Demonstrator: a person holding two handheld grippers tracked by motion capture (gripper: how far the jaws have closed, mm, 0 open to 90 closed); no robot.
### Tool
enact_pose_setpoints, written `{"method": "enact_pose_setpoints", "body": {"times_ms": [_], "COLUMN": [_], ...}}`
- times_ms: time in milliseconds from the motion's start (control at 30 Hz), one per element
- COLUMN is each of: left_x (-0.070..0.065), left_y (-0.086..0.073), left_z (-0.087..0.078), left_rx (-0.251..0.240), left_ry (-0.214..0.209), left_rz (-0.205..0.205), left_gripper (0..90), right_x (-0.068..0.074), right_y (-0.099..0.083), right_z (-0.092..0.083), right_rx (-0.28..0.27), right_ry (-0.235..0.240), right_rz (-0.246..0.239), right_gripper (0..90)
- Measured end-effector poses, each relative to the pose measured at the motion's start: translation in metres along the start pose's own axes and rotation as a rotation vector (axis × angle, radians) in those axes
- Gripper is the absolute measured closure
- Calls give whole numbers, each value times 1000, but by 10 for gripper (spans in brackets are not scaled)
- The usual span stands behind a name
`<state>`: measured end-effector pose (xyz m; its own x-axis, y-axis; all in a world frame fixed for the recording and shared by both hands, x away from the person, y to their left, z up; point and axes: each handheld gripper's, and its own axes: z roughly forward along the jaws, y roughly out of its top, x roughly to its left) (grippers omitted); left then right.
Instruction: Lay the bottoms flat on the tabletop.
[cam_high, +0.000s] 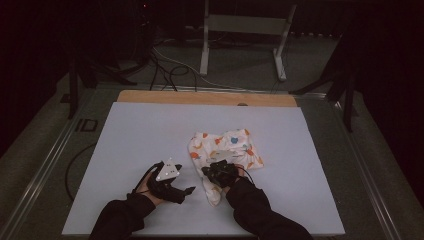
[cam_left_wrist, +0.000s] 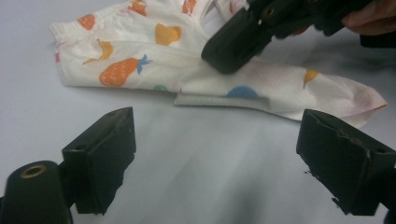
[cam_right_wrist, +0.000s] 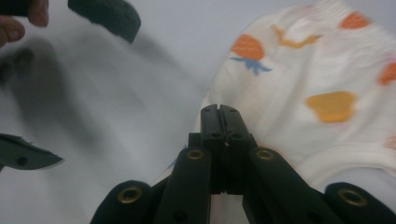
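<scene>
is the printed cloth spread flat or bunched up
Bunched and partly folded: the printed cloth lies in a crumpled heap on the white table, with layers overlapping and a narrow end trailing toward the person.

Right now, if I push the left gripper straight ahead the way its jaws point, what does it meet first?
Probably the white fruit-print cloth garment: its near folded edge lies across the line between the open jaws of the left gripper, with bare white table sheet before it. The right gripper rests on the garment farther on.

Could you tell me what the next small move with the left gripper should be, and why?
Probably ease the left gripper forward to the near edge of the fruit-print garment and close. Its jaws stand open over bare table, while the right gripper is shut at the cloth's edge.
</scene>
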<state>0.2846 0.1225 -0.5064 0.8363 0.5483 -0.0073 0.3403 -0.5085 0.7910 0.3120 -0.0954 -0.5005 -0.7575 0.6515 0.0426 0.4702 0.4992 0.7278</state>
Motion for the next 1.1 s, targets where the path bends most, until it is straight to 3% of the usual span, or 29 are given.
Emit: {"method": "enact_pose_setpoints", "body": {"times_ms": [133,300,433,600,767,833,900,1033,1100], "left_x": [5,10,12,12,10,10,10,8,8], "left_y": [6,14,21,32,41,41,39,33,30], "left_z": [10,24,36,46,56,60,63,64,62], "left_rx": [24,24,55,50,75,99,128,153,155], "left_ry": [-16,-43,-60,-77,-115,-132,-140,-142,-153], "left_rz": [4,-19,27,36,66,69,78,79,87], "left_gripper": [145,181,220,272,303,333,353,419,461], "right_x": [-7,-19,-28,-39,-46,-47,-47,-45,-43], "right_y": [-1,-9,-13,-17,-21,-20,-19,-17,-15], "right_z": [-9,-15,-17,-19,-21,-24,-27,-33,-37], "right_rx": [-26,-37,-30,-3,-9,-28,-53,-91,-109], "right_ry": [-46,-64,-106,-197,-226,-227,-224,-235,-247], "right_rz": [7,54,105,143,177,177,176,148,134], "right_gripper": [900,900,900,900,882,762,565,405,378]}}
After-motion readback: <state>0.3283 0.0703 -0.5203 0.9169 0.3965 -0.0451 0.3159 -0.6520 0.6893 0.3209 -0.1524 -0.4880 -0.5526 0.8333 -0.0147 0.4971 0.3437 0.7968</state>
